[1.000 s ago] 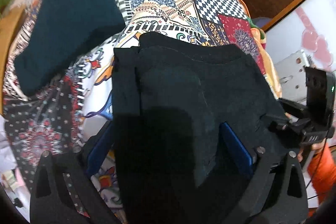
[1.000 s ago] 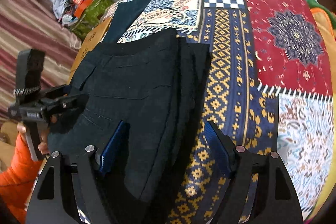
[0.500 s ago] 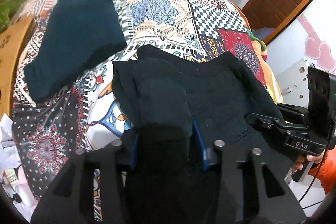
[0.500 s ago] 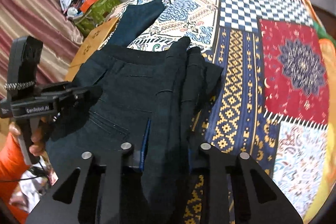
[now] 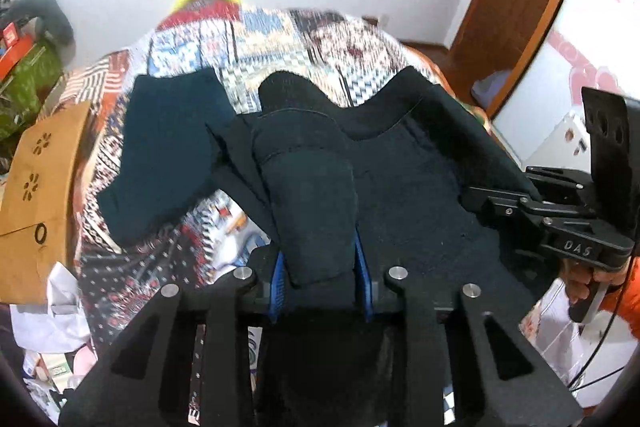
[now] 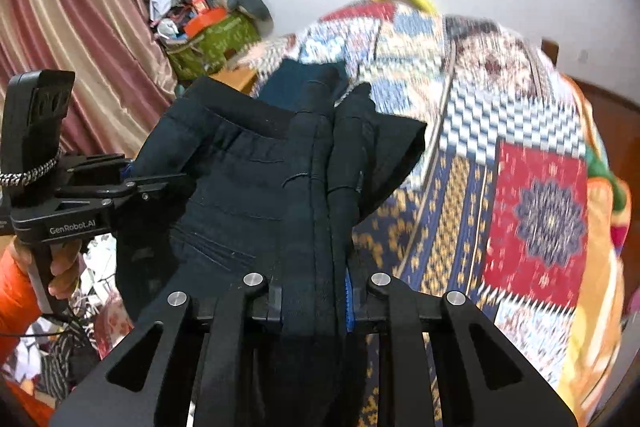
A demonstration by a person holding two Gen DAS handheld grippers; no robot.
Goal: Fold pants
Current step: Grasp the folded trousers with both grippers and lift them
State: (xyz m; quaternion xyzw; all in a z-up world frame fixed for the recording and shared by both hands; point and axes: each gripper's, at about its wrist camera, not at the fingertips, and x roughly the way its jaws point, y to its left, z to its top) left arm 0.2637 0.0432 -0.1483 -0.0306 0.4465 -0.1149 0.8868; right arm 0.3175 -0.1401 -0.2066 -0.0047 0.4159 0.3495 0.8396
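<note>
Black pants (image 5: 420, 187) now lifted off the bed (image 6: 536, 219); both tools, wide before, closing on folds: left tool (image 5: 320, 267), right tool (image 6: 314, 291), angled downward.

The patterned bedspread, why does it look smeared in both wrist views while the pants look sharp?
Left wrist view: the bedspread is streaked with motion blur, while the black pants stay crisp, pinched in the left gripper. Right wrist view: same streaking on the quilt, pants sharp in the right gripper; fisheye bends the edges.
</note>
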